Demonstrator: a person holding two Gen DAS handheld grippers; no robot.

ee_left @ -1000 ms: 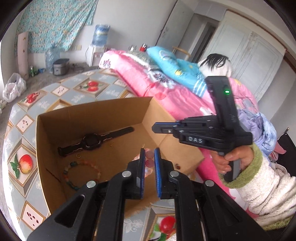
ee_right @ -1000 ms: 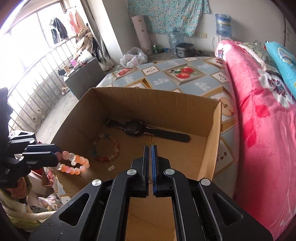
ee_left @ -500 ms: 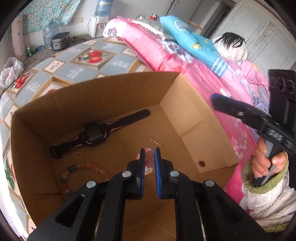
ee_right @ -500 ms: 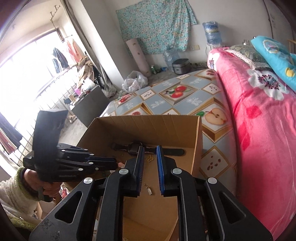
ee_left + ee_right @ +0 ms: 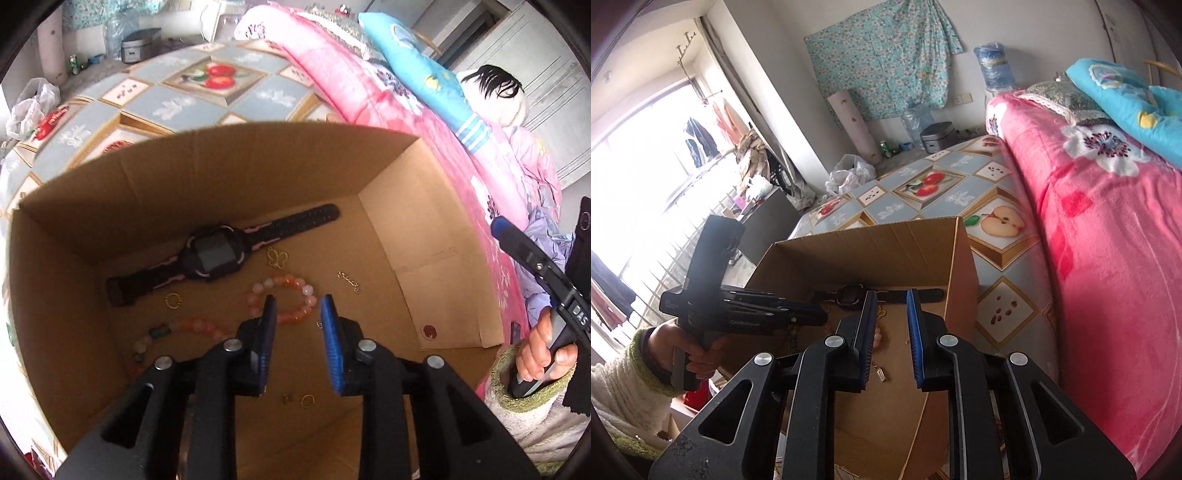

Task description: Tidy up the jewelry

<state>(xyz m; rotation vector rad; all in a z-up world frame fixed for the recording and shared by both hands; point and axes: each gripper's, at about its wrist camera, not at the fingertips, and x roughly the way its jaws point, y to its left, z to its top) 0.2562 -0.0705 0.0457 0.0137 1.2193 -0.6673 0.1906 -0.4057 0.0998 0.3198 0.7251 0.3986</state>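
Since a second ago your left gripper [image 5: 297, 308] has just opened and let the pink bead bracelet [image 5: 284, 300] drop onto the floor of the cardboard box [image 5: 413, 236], beside the watch [image 5: 214, 254]. Lift it straight up. Your right gripper [image 5: 891, 308] has opened too, holding nothing.

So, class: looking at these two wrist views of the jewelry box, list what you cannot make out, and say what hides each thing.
- Left wrist view: the multicoloured bead bracelet runs behind the left gripper, whose jaws have just been opening.
- Left wrist view: the tiny gold ring and stud beside it are too small to identify.
- Right wrist view: the black wristwatch is partly covered by the right gripper fingers; the cardboard box floor is mostly hidden.
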